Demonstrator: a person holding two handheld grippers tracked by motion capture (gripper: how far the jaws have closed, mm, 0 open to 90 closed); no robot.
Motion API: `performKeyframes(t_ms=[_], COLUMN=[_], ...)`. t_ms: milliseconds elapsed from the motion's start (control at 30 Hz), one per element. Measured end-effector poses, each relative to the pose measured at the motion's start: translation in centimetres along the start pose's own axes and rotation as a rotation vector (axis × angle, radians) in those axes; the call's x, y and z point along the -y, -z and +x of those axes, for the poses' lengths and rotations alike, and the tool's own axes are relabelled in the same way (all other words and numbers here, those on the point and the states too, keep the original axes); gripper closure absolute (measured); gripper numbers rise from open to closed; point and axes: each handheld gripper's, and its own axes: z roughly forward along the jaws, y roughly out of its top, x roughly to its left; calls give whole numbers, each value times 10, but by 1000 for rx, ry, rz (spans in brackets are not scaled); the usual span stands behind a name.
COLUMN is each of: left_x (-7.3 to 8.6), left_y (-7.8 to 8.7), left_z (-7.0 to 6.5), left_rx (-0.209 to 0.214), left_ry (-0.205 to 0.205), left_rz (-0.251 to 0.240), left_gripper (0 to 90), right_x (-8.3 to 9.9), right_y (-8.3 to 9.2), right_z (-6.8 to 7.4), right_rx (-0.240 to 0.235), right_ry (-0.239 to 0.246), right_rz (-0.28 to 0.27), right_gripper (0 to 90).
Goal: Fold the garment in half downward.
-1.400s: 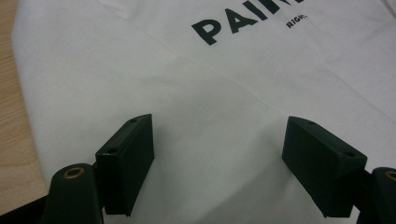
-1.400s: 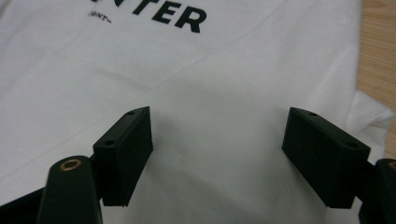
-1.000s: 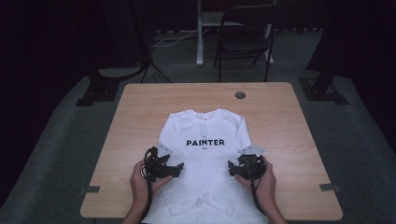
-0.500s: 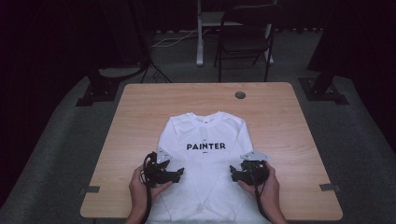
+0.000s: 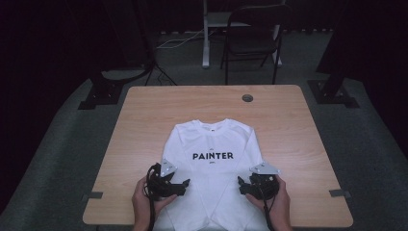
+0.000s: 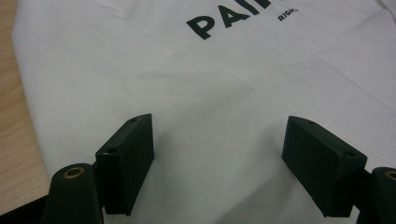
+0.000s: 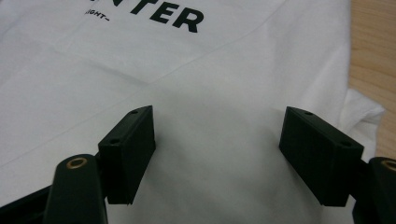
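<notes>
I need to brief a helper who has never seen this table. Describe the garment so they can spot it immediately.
On the light wooden table, look at the near half, in the middle. A white long-sleeved shirt lies flat there, collar toward the far edge, sleeves folded in. The black word PAINTER across its chest sets it apart from the bare wood around it.

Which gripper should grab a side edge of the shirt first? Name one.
Right. The right gripper, jaws open, has the shirt edge and bare table close by; the left gripper edge lies farther off.
</notes>
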Motion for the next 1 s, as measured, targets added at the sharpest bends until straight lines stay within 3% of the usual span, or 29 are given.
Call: performKeyframes(t_ms=[167, 267, 367, 533, 633, 700, 867, 1000], left_x=[0, -7, -18, -34, -38, -40, -41, -39], left_y=[3, 1, 0, -10, -20, -26, -34, -35], left_z=[-4, -2, 5, 20, 25, 27, 32, 29], left_rx=[2, 11, 7, 3, -6, -28, -29, -44], left_ry=[-5, -8, -4, 32, 44, 35, 52, 37], left_rz=[20, 34, 13, -1, 10, 26, 34, 31], left_gripper=[259, 259, 259, 259, 259, 259, 259, 259], right_x=[5, 3, -5, -23, -29, -31, -35, -35], right_y=[5, 6, 4, -8, -19, -26, -32, -34], right_z=[2, 2, -3, -11, -13, -15, -18, -19], right_rx=[-7, -7, -20, -10, 18, 36, 42, 33], right_ry=[4, -7, -27, -40, -24, -12, -20, -27], right_rz=[-1, 4, -22, -28, -14, 1, 18, 26], right_gripper=[258, 257, 258, 255, 250, 246, 247, 249])
